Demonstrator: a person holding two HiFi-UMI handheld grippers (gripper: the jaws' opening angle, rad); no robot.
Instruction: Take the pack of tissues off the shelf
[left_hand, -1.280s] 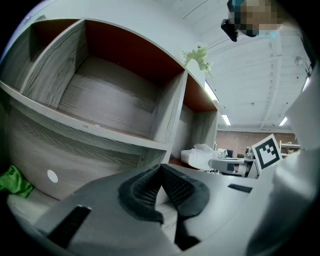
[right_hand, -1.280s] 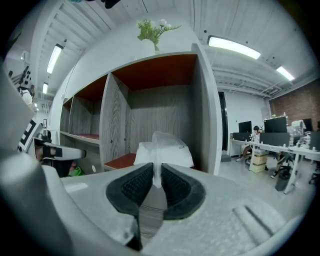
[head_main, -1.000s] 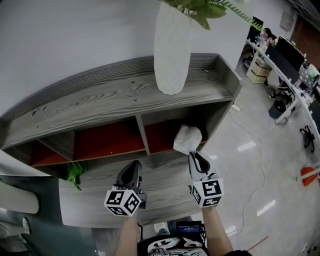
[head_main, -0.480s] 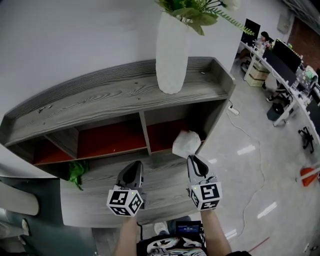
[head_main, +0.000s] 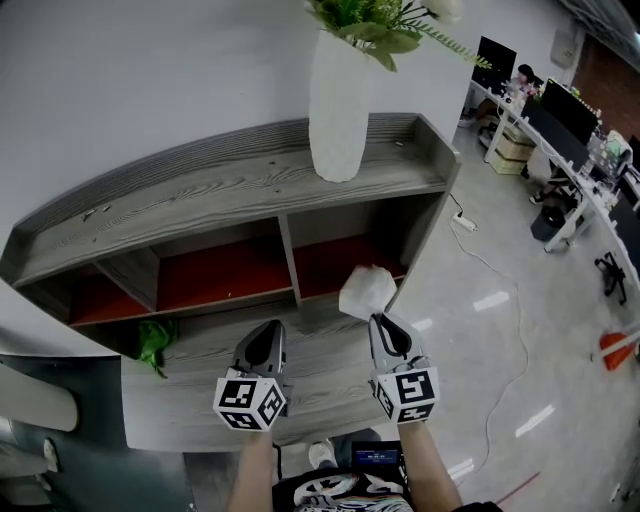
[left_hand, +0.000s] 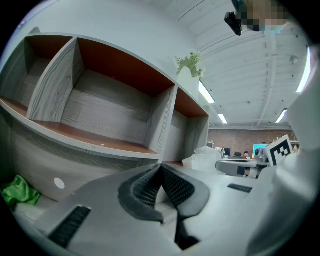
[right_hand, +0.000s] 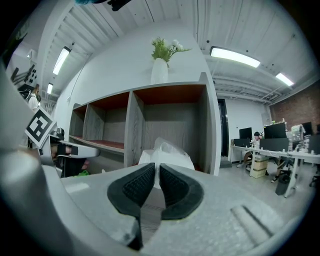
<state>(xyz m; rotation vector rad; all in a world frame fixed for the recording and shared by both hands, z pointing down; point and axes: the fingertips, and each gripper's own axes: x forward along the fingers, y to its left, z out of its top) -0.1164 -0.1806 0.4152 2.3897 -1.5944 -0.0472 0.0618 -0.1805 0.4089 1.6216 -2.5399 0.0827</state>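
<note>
The right gripper (head_main: 377, 322) has the pack (head_main: 367, 292) pinched by its near edge. In the right gripper view the jaws stand narrow with the white wrap caught between the pads (right_hand: 170, 184), and they have just been closing further on it. The pack (right_hand: 166, 152) bulges out past the tips, so the grip looks to be on a thin fold of wrap rather than on the body (a judgement from how little sits between the pads).

The pack hangs in the air in front of the right-hand compartment (head_main: 340, 262) of the shelf (head_main: 200, 195), at or just outside its mouth and above the lower ledge (head_main: 320, 350). It touches no board that I can see. From the left gripper view it shows beside the shelf's end wall, clear of the opening.

The left gripper (head_main: 268, 332) is level beside the right one. Its jaws are together at the tips with nothing between them, and it takes no part in the hold.

The main part of the task looks done, with the pack grasped, lifted and out of its compartment. What seems left is to bring it fully clear of the ledge and away from the shelf. The vase (head_main: 338, 110) on top and the green thing (head_main: 155, 340) at the lower left are well apart from the pack and not in its way
</note>
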